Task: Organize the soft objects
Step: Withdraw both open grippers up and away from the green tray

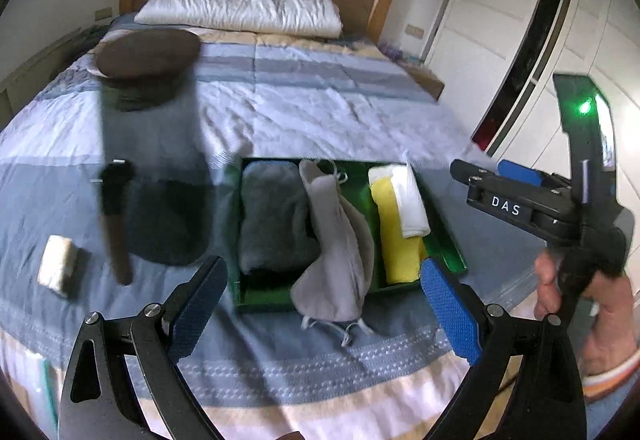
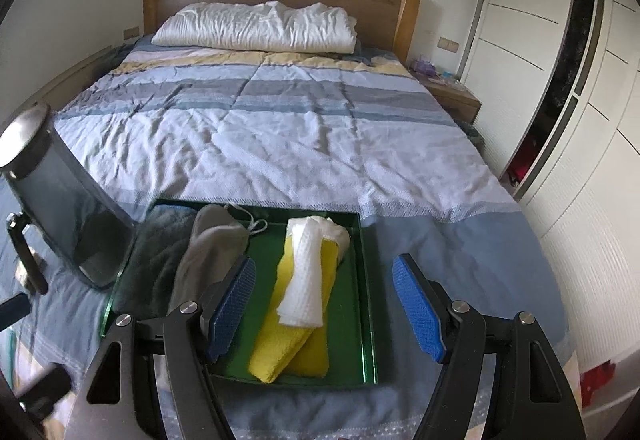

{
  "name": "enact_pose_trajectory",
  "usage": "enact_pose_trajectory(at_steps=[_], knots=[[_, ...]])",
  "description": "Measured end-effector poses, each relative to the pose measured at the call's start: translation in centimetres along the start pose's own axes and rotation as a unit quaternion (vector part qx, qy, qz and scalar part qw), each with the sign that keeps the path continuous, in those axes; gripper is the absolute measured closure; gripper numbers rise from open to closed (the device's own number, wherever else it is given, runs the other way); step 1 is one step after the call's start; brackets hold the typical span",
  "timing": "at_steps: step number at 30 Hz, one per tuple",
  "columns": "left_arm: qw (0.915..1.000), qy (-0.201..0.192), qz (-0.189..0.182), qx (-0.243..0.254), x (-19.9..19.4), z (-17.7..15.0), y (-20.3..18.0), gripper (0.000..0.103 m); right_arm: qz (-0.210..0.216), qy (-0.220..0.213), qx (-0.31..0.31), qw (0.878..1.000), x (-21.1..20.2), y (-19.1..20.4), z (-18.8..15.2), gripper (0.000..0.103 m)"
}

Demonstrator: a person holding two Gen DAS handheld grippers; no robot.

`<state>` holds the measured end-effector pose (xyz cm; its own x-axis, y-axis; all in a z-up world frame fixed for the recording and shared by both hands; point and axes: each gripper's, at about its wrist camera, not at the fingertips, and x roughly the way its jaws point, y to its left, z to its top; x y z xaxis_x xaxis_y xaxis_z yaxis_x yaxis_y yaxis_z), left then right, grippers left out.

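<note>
A green tray (image 1: 444, 236) lies on the bed's near end. In it, from left to right, are a dark grey towel (image 1: 272, 216), a light grey drawstring pouch (image 1: 340, 240) that hangs over the near rim, and a yellow cloth (image 1: 396, 240) with a white cloth (image 1: 412, 200) on it. My left gripper (image 1: 324, 308) hovers open above the tray's near edge, nothing between its pads. My right gripper (image 2: 326, 308) is open too, over the yellow cloth (image 2: 296, 336) and the white waffle cloth (image 2: 308, 280), touching neither. The pouch (image 2: 208, 256) lies just left of its left pad.
A dark cylindrical container (image 2: 60, 200) with a metal lid stands left of the tray (image 2: 366, 280). A wooden-handled brush (image 1: 116, 216) and a small pale block (image 1: 60, 266) lie further left. A white pillow (image 2: 256, 26) rests at the headboard. Wardrobe doors (image 2: 580, 120) line the right side.
</note>
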<state>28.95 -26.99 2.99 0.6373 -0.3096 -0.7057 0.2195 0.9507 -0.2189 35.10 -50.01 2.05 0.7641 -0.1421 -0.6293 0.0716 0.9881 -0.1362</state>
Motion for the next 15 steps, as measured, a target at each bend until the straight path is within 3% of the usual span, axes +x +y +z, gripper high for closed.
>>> enact_pose_trajectory(at_steps=[15], knots=[[0.9963,-0.046,0.071,-0.018,-11.4,-2.5,9.0,0.008,0.024,-0.03,-0.012,0.999,-9.5,4.4,-4.3,0.031]])
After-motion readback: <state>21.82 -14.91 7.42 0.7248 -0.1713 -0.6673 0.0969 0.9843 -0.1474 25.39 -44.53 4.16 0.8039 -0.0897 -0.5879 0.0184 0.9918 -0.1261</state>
